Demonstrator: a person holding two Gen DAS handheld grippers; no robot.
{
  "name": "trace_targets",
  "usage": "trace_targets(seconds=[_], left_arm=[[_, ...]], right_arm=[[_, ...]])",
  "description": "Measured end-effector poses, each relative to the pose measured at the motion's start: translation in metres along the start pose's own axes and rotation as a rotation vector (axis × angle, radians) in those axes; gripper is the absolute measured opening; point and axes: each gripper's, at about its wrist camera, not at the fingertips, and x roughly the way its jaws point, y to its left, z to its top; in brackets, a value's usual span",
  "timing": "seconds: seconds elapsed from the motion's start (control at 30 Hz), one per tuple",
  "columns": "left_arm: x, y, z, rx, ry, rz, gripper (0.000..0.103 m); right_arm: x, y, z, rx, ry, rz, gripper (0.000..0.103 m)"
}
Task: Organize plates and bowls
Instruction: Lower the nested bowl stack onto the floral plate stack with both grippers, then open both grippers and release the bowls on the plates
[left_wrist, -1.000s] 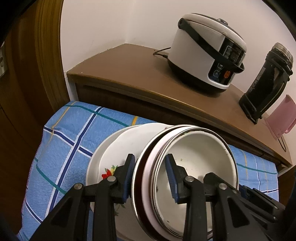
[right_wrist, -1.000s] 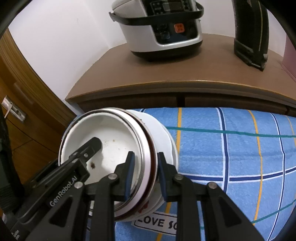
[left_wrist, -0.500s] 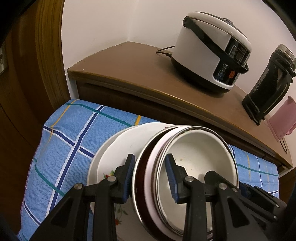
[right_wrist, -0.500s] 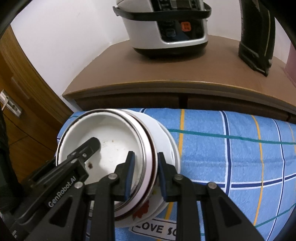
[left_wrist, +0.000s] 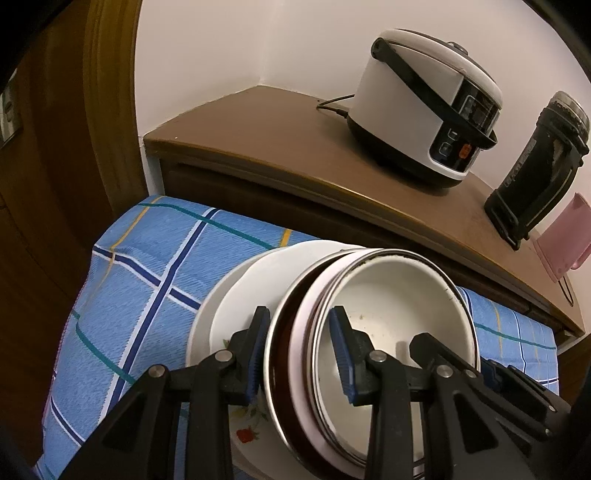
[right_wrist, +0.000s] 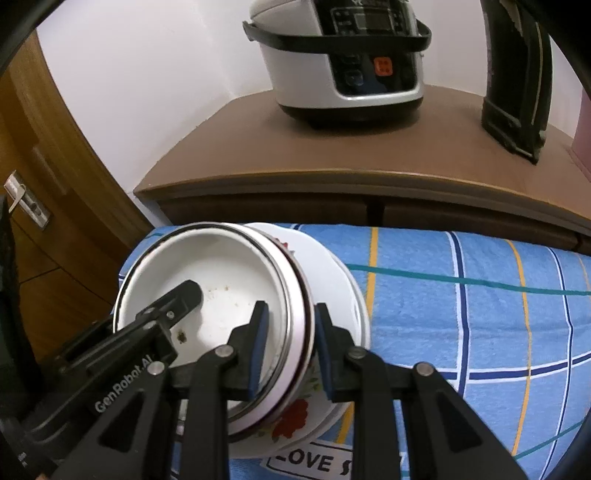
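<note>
In both grippers, nested bowls (left_wrist: 399, 306), crumb-flecked

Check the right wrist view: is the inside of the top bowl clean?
No. The top bowl has brown specks and a dark crumb on its white inside, near the left gripper finger reaching in.

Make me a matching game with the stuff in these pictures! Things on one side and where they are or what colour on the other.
Things:
1. rice cooker
2. bowls
3. cloth
4. black jug

Descriptions:
A. blue with checked lines
B. stacked, with both grippers clamped on the rim
C. white with a black handle, on the wooden cabinet
D. dark and tall, to the right of the cooker

Pairs: 1-C, 2-B, 3-A, 4-D. The left gripper and right gripper pinch opposite sides.
</note>
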Motion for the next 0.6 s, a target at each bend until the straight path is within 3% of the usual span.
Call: trace_targets(seconds=[0.33,0.47,0.6], left_arm=[[0.0,0.0036,0.0016,-0.004,0.005,0.015,0.037],[-0.0001,0.0054,0.002,0.003,0.002,0.016,0.043],[-0.0026,0.0084,0.0044,0.007,-0.006,0.012,0.045]], right_arm=[[0.002,-0.0009,0.0035,0.015,0.001,0.025,0.028],[0.0022,-0.0036,0.0031,0.022,-0.009,0.036,0.028],[0.0001,-0.0067,0.0026,0.016,-0.019,0.015,0.04]])
